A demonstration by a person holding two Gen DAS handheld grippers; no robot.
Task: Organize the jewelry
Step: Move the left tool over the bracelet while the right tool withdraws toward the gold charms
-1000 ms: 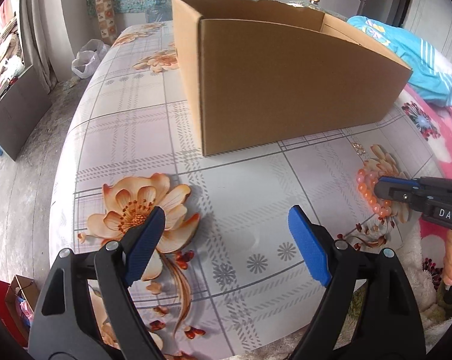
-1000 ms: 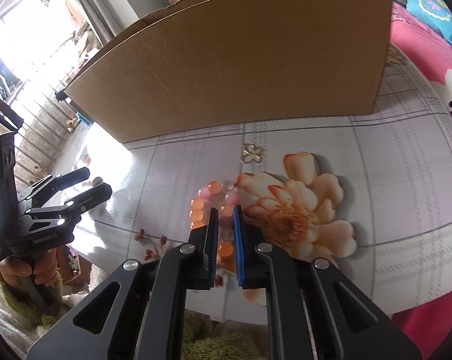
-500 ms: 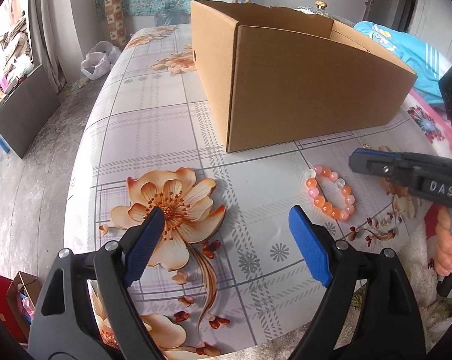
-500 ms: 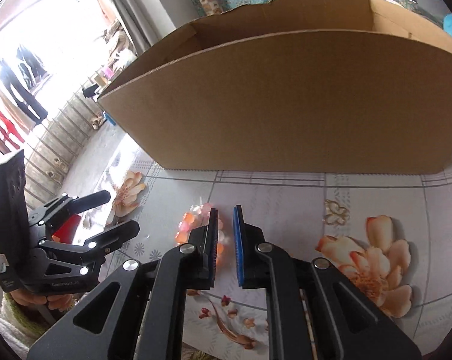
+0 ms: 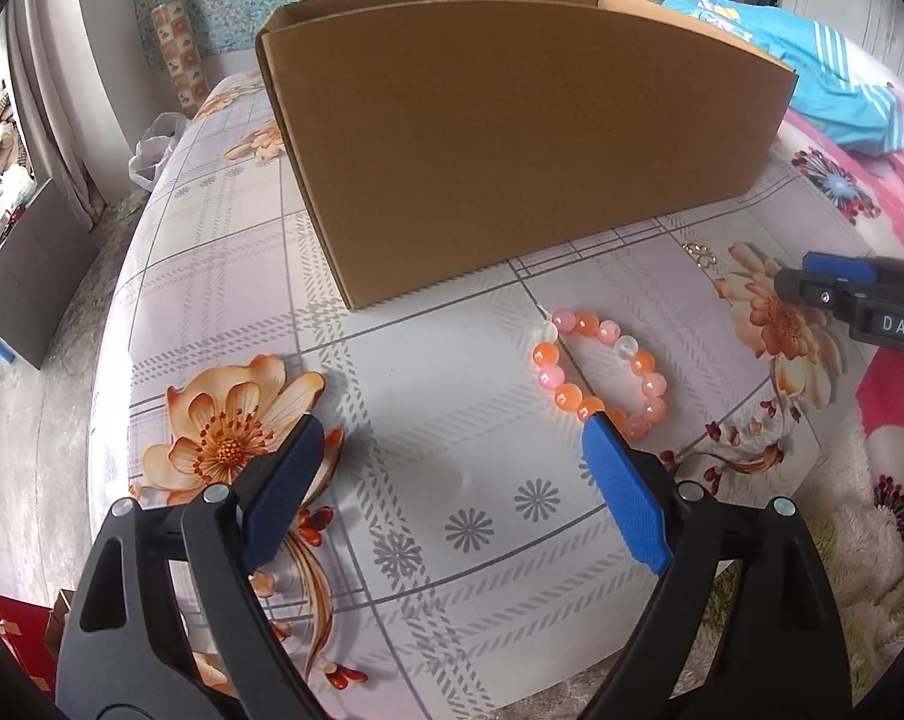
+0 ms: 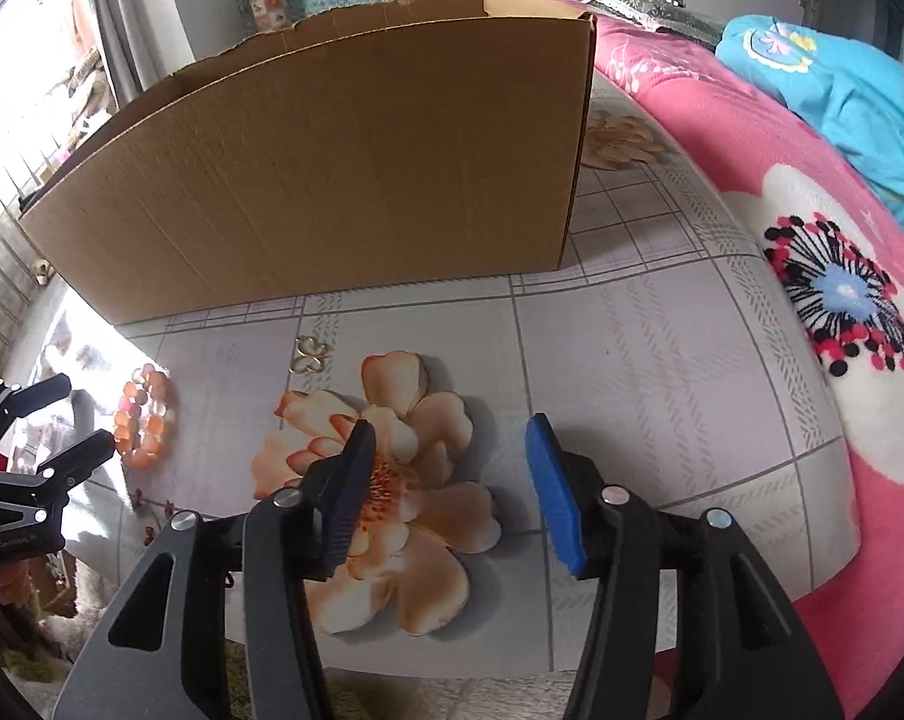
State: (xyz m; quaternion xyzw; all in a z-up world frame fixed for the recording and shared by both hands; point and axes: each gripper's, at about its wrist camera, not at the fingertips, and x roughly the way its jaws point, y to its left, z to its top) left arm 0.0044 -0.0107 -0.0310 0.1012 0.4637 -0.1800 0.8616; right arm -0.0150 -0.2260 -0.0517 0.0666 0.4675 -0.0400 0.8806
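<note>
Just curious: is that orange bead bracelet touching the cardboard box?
Apart. The left wrist view shows a strip of bare tablecloth between the bead bracelet and the cardboard box.

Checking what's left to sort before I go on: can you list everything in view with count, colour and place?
bracelet: one, orange and pink beads, flat on the tablecloth in front of the box
gold clip: one, gold, on the tablecloth near the box's front wall
box: one, brown cardboard, open top, behind the jewelry
tablecloth: one, pale grey with orange flowers
blanket: one, pink, right of the tablecloth
left gripper: black with blue pads, open, empty
right gripper: black with blue pads, open, empty
</note>
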